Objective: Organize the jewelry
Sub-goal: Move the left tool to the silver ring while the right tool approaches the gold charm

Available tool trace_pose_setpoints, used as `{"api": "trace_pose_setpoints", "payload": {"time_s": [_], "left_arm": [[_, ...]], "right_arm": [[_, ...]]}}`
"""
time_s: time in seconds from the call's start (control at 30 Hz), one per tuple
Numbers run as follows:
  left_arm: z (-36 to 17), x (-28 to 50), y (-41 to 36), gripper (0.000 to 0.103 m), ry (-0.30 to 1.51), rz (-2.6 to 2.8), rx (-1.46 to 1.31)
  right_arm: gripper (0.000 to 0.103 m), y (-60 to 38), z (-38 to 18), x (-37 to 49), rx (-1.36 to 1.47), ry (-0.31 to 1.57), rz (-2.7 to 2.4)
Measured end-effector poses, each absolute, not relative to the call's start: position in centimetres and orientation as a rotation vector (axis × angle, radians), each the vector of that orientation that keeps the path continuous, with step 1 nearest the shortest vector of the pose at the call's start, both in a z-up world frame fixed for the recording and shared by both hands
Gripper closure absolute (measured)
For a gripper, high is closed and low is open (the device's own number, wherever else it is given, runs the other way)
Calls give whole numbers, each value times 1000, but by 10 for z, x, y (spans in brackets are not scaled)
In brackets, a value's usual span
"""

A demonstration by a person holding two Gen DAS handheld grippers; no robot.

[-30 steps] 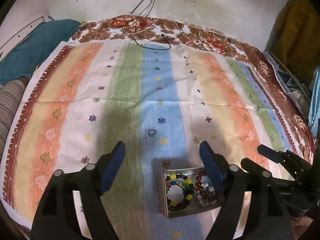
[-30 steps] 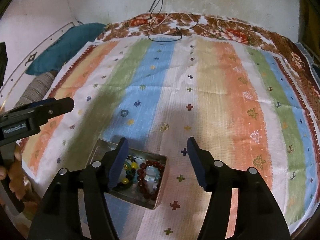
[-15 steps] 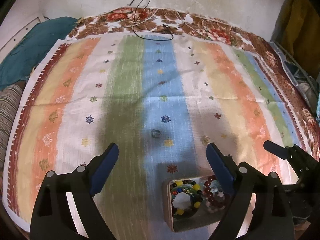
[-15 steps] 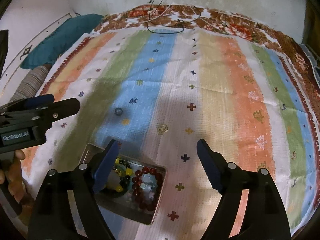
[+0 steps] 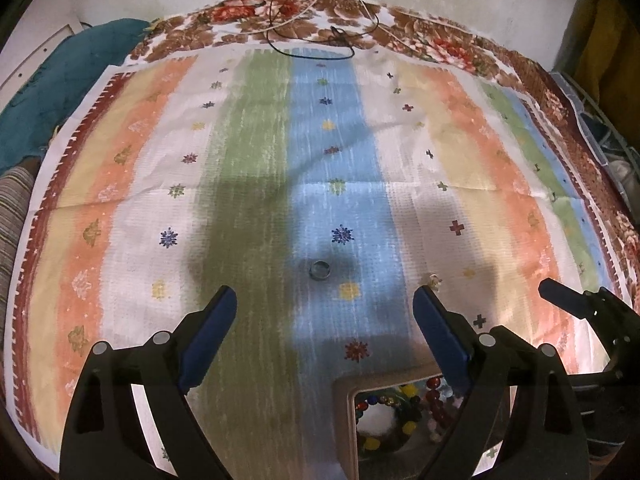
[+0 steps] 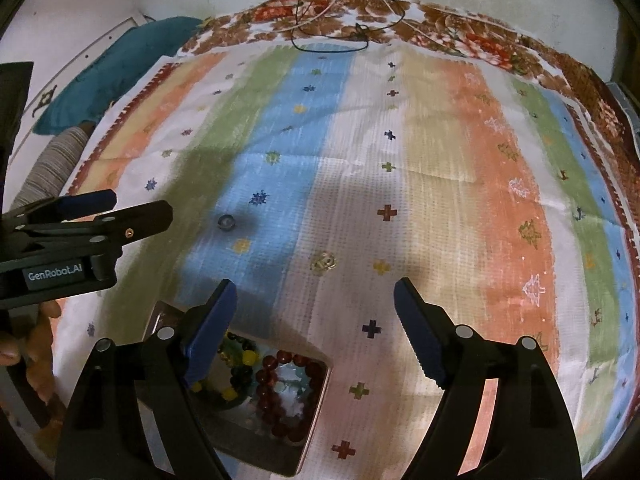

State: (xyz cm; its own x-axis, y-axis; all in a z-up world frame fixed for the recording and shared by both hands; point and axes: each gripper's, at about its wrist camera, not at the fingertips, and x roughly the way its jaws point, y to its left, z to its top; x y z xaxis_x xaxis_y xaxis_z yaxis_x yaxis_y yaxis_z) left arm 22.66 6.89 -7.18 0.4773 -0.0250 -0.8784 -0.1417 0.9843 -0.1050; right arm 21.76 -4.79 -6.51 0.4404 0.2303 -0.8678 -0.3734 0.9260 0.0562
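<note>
A metal tin (image 6: 316, 404) on the striped cloth holds a multicoloured bead bracelet (image 6: 240, 360) and a dark red bead bracelet (image 6: 276, 364); it also shows in the left wrist view (image 5: 344, 412). A silver ring (image 5: 320, 269) lies on the blue stripe, just ahead of my open, empty left gripper (image 5: 324, 312). It shows small in the right wrist view (image 6: 226, 222). A small clear, gold-toned piece (image 6: 323, 263) lies ahead of my open, empty right gripper (image 6: 314, 300); it shows in the left wrist view (image 5: 434, 279).
The striped cloth (image 5: 460, 152) covers a floral bedspread (image 5: 440, 40). Black cables (image 5: 312, 40) lie at the far edge by the wall. A teal pillow (image 5: 48, 92) and a striped cushion (image 5: 12, 216) sit at the left. My right gripper shows at the right of the left wrist view (image 5: 580, 304).
Both grippers have drawn back and risen from the tin, which now sits lower in both views. The jaws of both have opened wider.
</note>
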Motion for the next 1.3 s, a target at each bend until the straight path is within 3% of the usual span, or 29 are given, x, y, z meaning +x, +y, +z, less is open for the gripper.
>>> {"api": "trace_pose_setpoints", "payload": {"time_s": [0.7, 0.8, 0.97, 1.3], "left_arm": [[-103, 260, 72, 18, 1133, 76, -136], [-108, 265, 72, 23, 1140, 67, -130], [-117, 274, 70, 40, 1169, 64, -119], [-141, 287, 68, 48, 1228, 41, -98]], "right_arm": [[22, -30, -92, 244, -199, 1119, 383], [22, -30, -97, 249, -194, 1136, 379], [23, -28, -104, 257, -199, 1163, 384], [34, -25, -116, 267, -222, 1187, 384]]}}
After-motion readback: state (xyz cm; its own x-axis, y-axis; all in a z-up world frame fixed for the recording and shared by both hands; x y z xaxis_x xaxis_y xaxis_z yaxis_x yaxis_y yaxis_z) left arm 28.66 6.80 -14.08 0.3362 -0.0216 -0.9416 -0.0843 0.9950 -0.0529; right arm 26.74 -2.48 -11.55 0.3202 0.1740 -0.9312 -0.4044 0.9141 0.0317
